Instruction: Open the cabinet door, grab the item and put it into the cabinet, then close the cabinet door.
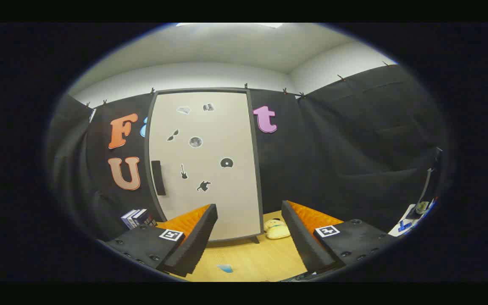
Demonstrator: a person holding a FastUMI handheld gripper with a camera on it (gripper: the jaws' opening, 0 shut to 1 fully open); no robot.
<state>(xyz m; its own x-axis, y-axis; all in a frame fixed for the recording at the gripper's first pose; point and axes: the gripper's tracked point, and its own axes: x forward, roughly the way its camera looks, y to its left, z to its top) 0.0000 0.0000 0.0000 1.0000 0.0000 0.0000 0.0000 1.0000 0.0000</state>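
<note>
Yellow plush toy on the bench beside the shut cabinet door looks soft and light; pinch its body. Gripper jaws spread, empty.

The gripper is held level and facing forward, its two fingers spread wide apart with nothing between them, touching nothing.

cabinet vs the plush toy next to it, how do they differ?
The cabinet stands tall with its door shut; the plush toy lies low beside its foot. The cabinet is pale, flat and stickered; the toy is yellow and rounded. Both sit on the wooden table, beyond the open gripper.
</note>
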